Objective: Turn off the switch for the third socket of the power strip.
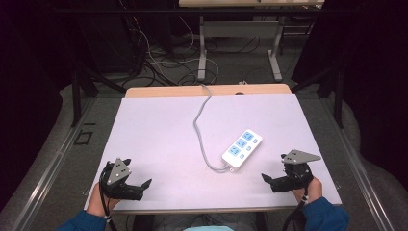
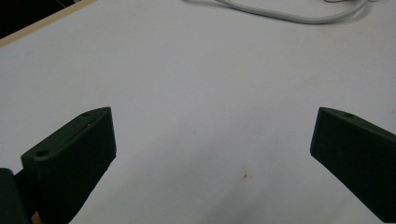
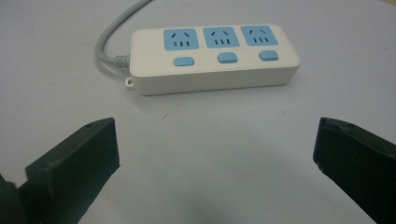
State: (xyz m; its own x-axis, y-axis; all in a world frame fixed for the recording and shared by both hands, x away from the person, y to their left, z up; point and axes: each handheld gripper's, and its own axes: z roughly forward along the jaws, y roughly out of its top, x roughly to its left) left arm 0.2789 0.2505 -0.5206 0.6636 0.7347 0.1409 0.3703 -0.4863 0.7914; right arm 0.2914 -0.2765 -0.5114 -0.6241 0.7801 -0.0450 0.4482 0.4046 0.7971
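Nearest us, our right hand-held gripper (image 1: 278, 181) and left hand-held gripper (image 1: 137, 185) rest spread and empty on the tabletop (image 1: 159, 130). Just beyond the right one lies the power strip (image 1: 242, 148), its long axis running near-left to far-right.

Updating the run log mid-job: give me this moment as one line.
left gripper: open, empty | right gripper: open, empty, facing power strip | power strip: flat on table, untouched | cord: trails off far edge

Your high view looks forward and down over the whole table (image 1: 159, 130). Each gripper view sits low and close, facing along the tabletop; all three share the grey cable (image 1: 201, 132), upper right in your left gripper view.
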